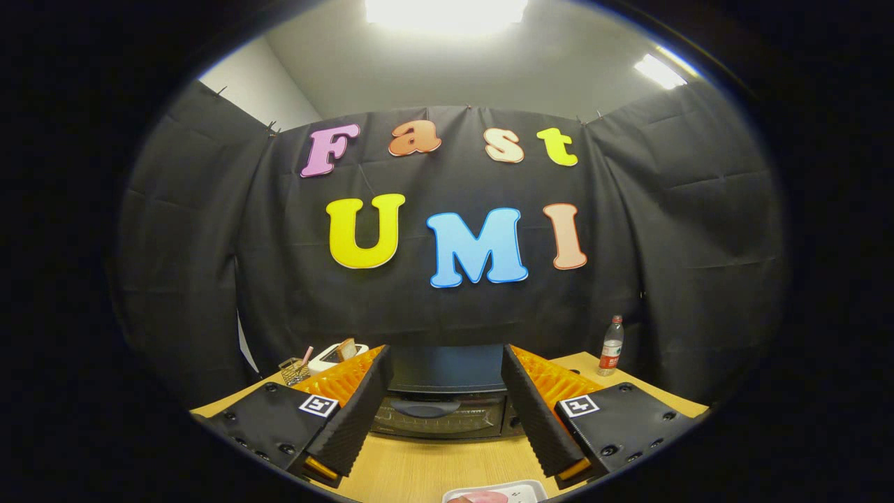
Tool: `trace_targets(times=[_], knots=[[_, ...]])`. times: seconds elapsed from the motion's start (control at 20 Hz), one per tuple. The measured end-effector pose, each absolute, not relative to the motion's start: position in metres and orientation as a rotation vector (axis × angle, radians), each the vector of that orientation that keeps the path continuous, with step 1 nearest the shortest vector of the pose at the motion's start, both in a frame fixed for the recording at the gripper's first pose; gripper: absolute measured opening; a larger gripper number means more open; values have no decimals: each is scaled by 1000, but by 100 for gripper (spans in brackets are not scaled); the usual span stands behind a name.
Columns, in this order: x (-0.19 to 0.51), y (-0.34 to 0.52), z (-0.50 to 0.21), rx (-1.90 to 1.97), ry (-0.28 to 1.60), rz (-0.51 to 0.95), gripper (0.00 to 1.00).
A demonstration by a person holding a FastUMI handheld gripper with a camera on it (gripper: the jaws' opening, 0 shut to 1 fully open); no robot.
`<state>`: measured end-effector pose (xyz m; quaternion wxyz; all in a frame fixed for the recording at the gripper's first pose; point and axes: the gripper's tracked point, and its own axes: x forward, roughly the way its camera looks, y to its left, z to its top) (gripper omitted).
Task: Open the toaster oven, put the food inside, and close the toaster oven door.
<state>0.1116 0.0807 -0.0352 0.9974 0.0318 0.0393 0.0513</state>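
A black toaster oven (440,402) stands on the wooden table (419,468) straight beyond my fingers, its door shut and its handle facing me. My gripper (445,391) is open and holds nothing, with the left finger (353,412) and the right finger (538,412) spread wide on either side of the oven. Below the fingers, close to me, lies a white tray (520,490) with a pinkish piece of food (482,497) on it, only partly seen.
A water bottle (612,346) stands at the back right of the table. At the back left are a small wire basket (295,370) and a white toaster (335,355) with bread in it. The black cloth wall closes the table off behind.
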Motion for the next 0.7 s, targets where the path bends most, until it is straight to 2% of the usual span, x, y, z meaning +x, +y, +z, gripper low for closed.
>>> trace_targets(times=[0.7], knots=[[208, 122, -120, 99, 244, 160, 99]])
